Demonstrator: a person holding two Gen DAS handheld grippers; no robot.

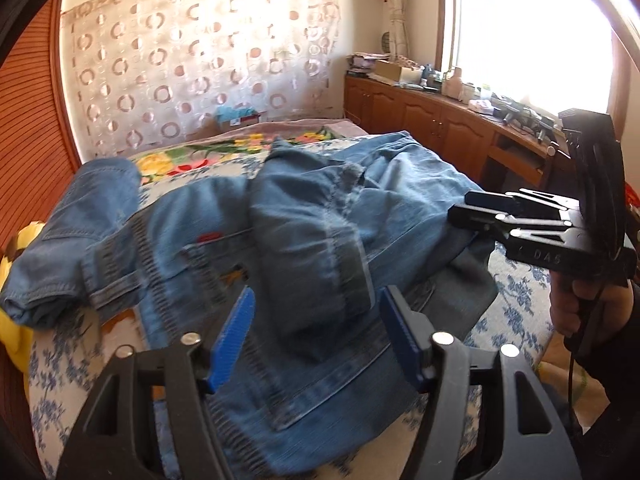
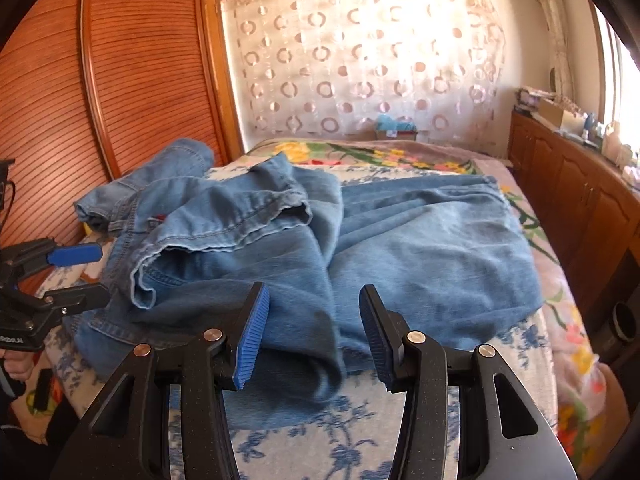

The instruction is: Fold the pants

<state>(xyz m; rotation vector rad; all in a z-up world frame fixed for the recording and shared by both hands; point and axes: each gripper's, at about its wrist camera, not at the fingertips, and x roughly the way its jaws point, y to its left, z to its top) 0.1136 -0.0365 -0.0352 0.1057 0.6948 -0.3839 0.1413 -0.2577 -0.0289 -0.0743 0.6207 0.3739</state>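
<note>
So from my seat at the controls: the jeans (image 2: 420,240) are sprawled in a rumpled heap across the bed (image 2: 320,432), on the white sheet with the blue flower print. One leg lies fairly flat toward the cabinet side, the other is bunched up with its hem flipped over on top, and a further bit trails off toward the wooden slatted door (image 2: 132,80).

Left gripper (image 1: 316,336): jaws apart, blue pads either side of a raised fold of denim. The left wrist view is pretty blurry there, but I see a gap between pads and cloth on both sides, so I'm calling it not clamped.

Right gripper (image 2: 314,336): jaws also apart, hovering low over the near edge of the jeans, with a dark fold of fabric sitting between the pads. Again the pads don't look like they're pressing on it.

In the left wrist view the right gripper (image 1: 480,208) shows at the far right, a hand (image 1: 572,304) wrapped around its grip, its tip at the edge of the denim. In the right wrist view the left gripper (image 2: 80,272) pokes in from the left edge.

Background: a circle-pattern curtain (image 2: 360,60) and a cluttered wooden cabinet (image 1: 432,120) under a bright window (image 1: 532,20).
</note>
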